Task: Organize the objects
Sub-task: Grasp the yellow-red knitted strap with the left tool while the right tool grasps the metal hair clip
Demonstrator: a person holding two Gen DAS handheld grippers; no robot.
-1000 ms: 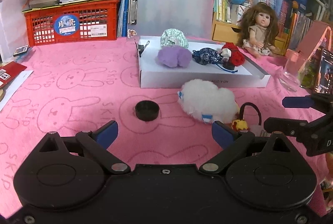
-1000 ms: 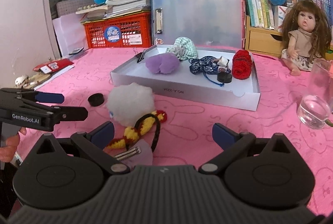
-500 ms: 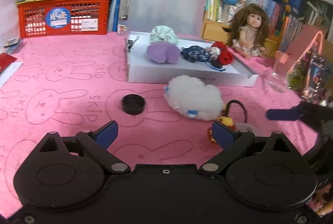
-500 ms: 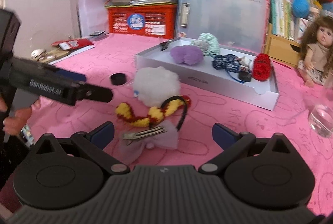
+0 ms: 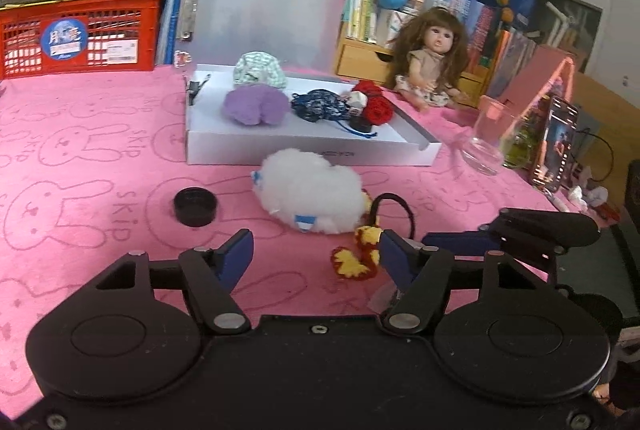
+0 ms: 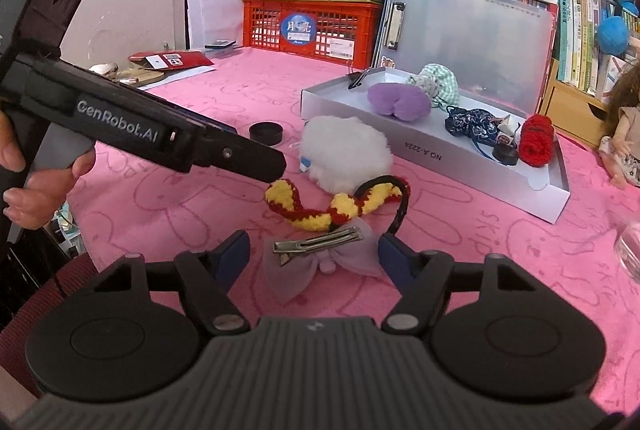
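Pink bunny-print cloth (image 5: 80,150) lies bare to the left of the white tray (image 5: 312,150), apart from a small black cap (image 5: 195,206) in front of the tray's left corner; behind it a red crate (image 5: 80,38) closes the far edge. The tray holds a purple pom (image 5: 256,106), a checked scrunchie (image 5: 260,74), a navy scrunchie (image 5: 320,104) and a red knitted piece (image 5: 376,106). A white fluffy ball (image 5: 312,196) sits just in front of the tray, with a yellow-and-red knitted band (image 6: 320,208) touching its near side. The left gripper (image 5: 316,258) is closing on bare cloth, nothing between its pads. The right gripper (image 6: 314,254) is closing around a lilac bow clip (image 6: 320,258), its pads not yet pressing it; a second ago both stood wider, and the bow lay left of the right one. A glass (image 5: 486,138) stands right of the tray.
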